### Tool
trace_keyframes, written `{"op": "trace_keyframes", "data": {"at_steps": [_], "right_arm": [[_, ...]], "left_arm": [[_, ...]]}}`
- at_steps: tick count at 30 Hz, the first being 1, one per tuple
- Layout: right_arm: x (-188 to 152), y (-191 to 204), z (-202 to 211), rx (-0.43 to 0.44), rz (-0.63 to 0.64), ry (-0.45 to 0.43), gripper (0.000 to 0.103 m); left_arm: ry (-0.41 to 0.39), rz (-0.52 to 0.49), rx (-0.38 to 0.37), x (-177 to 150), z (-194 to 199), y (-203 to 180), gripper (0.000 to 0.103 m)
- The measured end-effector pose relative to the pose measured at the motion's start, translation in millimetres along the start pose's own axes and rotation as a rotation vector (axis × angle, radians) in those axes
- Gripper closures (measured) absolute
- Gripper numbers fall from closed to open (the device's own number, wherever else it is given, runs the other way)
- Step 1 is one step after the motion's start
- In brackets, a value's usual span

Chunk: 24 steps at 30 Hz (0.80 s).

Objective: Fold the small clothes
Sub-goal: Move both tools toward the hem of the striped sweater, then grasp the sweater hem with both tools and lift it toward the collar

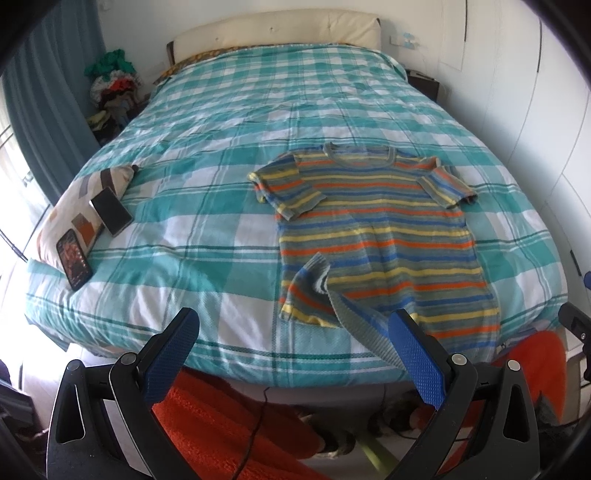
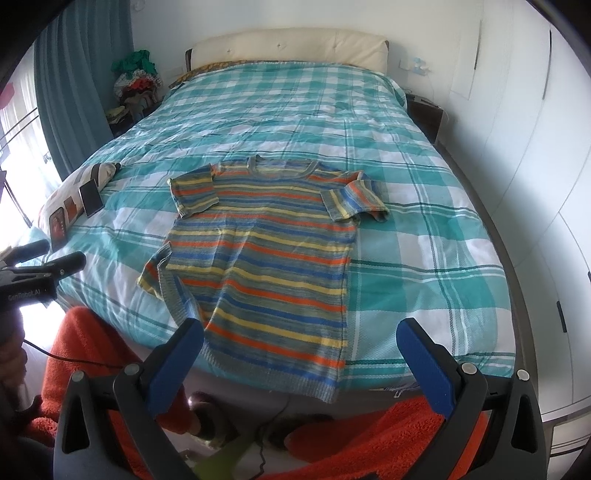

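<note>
Bed: We see a wide bed under a teal and white checked cover, a cream headboard at its far edge.
Shirt: A striped knit shirt in orange, yellow, blue and grey lies face up near the foot edge of the bed, collar toward the headboard, both short sleeves folded in over the chest. Its hem reaches the foot edge; the hem corner on our left is turned up and back over the body.
Left tool: Our left tool hangs just off the foot edge with its blue pads spread wide, gripping nothing. The turned-up grey hem band runs down to its right-hand pad; we cannot tell whether they touch.
Right tool: Our right tool is likewise spread wide and empty, over the hem at the foot edge.
Left edge of the bed: A patterned pillow carries two phones, one dark, one with a lit screen.
Far left corner: A heap of clothes stands beside a blue curtain.
Below the foot edge: An orange fleece cloth shows.
</note>
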State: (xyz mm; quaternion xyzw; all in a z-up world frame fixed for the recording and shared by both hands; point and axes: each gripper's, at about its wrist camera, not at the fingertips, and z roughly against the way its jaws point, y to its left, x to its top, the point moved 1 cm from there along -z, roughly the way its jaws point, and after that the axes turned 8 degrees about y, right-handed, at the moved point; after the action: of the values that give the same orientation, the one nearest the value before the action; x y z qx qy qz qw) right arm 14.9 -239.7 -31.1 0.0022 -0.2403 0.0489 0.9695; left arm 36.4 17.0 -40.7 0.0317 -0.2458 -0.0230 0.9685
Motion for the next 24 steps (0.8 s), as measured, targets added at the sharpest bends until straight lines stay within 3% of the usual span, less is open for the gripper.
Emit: {"op": "trace_keyframes", "data": {"at_steps": [4, 7, 11, 13, 16, 18, 19, 20, 21, 24], "right_arm": [[-4.4, -12.0, -7.0, -0.005, 0.022, -0.004, 0.0], [-20.4, -42.8, -47.4, -0.018, 0.044, 0.115, 0.0], [-47.7, -79.5, -107.7, 0.107, 0.02, 0.313, 0.004], [-54.2, -89.1, -128.8, 0.187, -0.028, 0.372, 0.014], [-58.4, -89.2, -163.8, 0.296, -0.056, 0.429, 0.019], [-60.9, -82.8, -184.9, 0.313, -0.037, 0.475, 0.025], [-62.1, -78.9, -196.3, 0.308, -0.024, 0.497, 0.031], [-62.5, -76.2, -202.3, 0.315, -0.016, 0.51, 0.035], [-62.8, -73.6, -207.4, 0.33, -0.009, 0.522, 0.043], [-63.2, -74.6, -208.3, 0.351, 0.004, 0.546, 0.088]], "left_arm": [[-0.015, -0.07, -0.104, 5.0, -28.8, 3.4, 0.001], [-0.007, -0.181, -0.227, 9.2, -68.0, 5.2, 0.001], [0.018, -0.309, -0.265, 25.9, -125.1, 6.5, 0.001], [0.079, -0.356, -0.353, 33.4, -149.7, 3.5, 0.001], [0.134, -0.378, -0.407, 38.9, -181.9, -6.2, 0.002], [0.139, -0.393, -0.445, 39.2, -190.7, -13.6, 0.014], [0.153, -0.408, -0.482, 38.8, -193.4, -17.4, 0.04], [0.18, -0.43, -0.531, 36.6, -194.1, -22.2, 0.079], [0.209, -0.452, -0.569, 34.4, -194.4, -23.3, 0.095], [0.216, -0.58, -0.627, 18.2, -169.7, -23.0, 0.095]]}}
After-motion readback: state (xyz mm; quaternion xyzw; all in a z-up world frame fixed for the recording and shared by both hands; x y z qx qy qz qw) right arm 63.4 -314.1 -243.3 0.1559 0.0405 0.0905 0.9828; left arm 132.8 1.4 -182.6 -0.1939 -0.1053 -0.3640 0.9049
